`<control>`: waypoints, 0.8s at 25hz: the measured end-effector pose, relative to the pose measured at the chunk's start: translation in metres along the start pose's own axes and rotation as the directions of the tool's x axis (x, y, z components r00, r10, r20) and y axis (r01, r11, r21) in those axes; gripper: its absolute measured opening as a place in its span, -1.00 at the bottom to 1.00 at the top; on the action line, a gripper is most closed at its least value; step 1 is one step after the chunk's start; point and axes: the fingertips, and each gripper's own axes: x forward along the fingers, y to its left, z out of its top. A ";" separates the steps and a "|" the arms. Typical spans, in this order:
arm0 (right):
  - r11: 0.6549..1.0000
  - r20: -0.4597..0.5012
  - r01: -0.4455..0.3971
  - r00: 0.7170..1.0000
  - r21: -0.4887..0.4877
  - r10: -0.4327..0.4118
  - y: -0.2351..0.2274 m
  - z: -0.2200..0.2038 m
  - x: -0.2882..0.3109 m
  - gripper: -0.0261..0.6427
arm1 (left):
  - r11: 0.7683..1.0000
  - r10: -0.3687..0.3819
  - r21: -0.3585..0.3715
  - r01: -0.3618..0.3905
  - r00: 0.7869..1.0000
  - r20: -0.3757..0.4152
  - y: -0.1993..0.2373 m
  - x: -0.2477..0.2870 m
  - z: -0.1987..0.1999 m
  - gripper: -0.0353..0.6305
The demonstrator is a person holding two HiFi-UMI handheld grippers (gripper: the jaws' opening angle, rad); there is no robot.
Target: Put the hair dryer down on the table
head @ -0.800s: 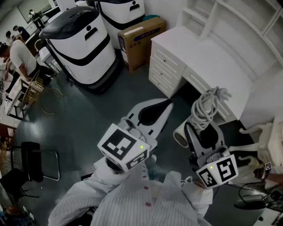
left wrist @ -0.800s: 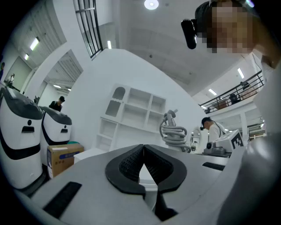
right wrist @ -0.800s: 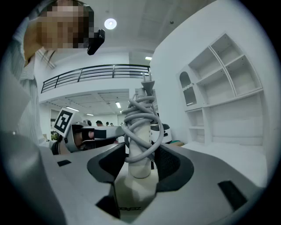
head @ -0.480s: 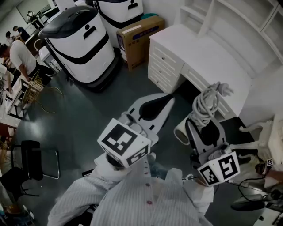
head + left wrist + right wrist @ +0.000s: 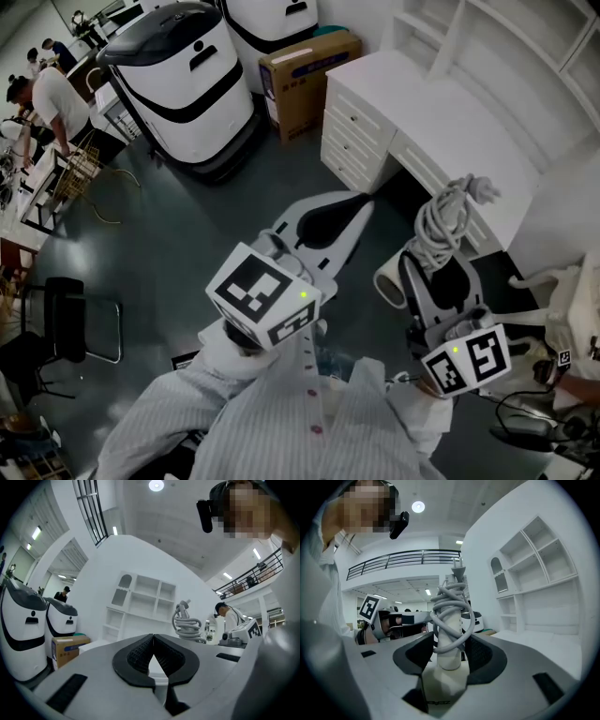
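The white tabletop lies ahead and to the right, with its front edge and drawers facing the load. The hair dryer is judged not yet to be over it, so a release made now would send it to the floor. A low approach could also knock it against that edge.

The left tongs are closed on nothing and held level beside the load. No support is given by them, and a bump could result if both sets were swung together.

The right tongs are clamped on the handle of the hair dryer, which is carried in the air short of the tabletop, its barrel jutting out to one side. Since that weight sits off the line of the grip, a twist or slip between the pads may be expected if the move is hurried.

The cord is wound loosely round the handle, so loops could be shaken loose and snagged. The plug projects at the far end and would probably strike first, tipping the dryer as it is lowered.
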 end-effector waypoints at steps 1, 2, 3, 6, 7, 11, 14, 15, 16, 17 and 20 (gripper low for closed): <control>1.000 -0.003 -0.004 1.000 0.000 0.004 0.000 -0.001 0.000 -0.31 | 1.000 0.005 -0.001 -0.005 1.000 0.001 0.001 0.000 0.000 -0.87; 1.000 -0.004 -0.007 1.000 0.000 0.007 0.000 -0.001 0.001 -0.31 | 1.000 0.009 -0.001 -0.009 1.000 0.002 0.002 0.000 0.000 -0.87; 1.000 -0.003 -0.011 1.000 0.000 0.011 -0.001 -0.001 0.002 -0.31 | 1.000 0.012 -0.001 -0.012 1.000 0.003 0.004 0.001 0.000 -0.87; 1.000 -0.001 -0.018 1.000 -0.001 0.018 -0.011 0.000 0.011 -0.31 | 1.000 0.015 0.000 -0.015 1.000 0.005 0.012 0.011 0.000 -0.87; 1.000 -0.002 -0.018 1.000 -0.003 0.018 -0.015 0.000 0.016 -0.31 | 1.000 0.016 0.002 -0.016 1.000 0.008 0.017 0.016 0.000 -0.87; 1.000 -0.007 -0.017 1.000 -0.006 0.017 -0.036 0.000 0.040 -0.31 | 1.000 0.016 0.005 -0.016 1.000 0.015 0.039 0.039 0.002 -0.87; 1.000 -0.015 -0.009 1.000 -0.006 0.009 -0.042 0.002 0.052 -0.31 | 1.000 0.006 0.001 -0.006 1.000 0.016 0.052 0.048 0.005 -0.87; 1.000 -0.020 -0.007 1.000 -0.007 0.007 -0.043 0.002 0.056 -0.31 | 1.000 0.002 -0.001 -0.002 1.000 0.014 0.055 0.050 0.005 -0.87; 1.000 -0.024 -0.004 1.000 -0.007 0.004 -0.045 0.001 0.060 -0.31 | 1.000 -0.001 -0.001 0.001 1.000 0.011 0.059 0.054 0.005 -0.87; 1.000 -0.027 -0.002 1.000 -0.007 0.002 -0.048 0.001 0.065 -0.31 | 1.000 -0.005 -0.001 0.005 1.000 0.008 0.063 0.058 0.004 -0.87; 1.000 -0.026 0.008 1.000 -0.001 -0.008 -0.060 0.003 0.083 -0.31 | 1.000 -0.016 -0.001 0.016 1.000 -0.001 0.081 0.074 0.005 -0.87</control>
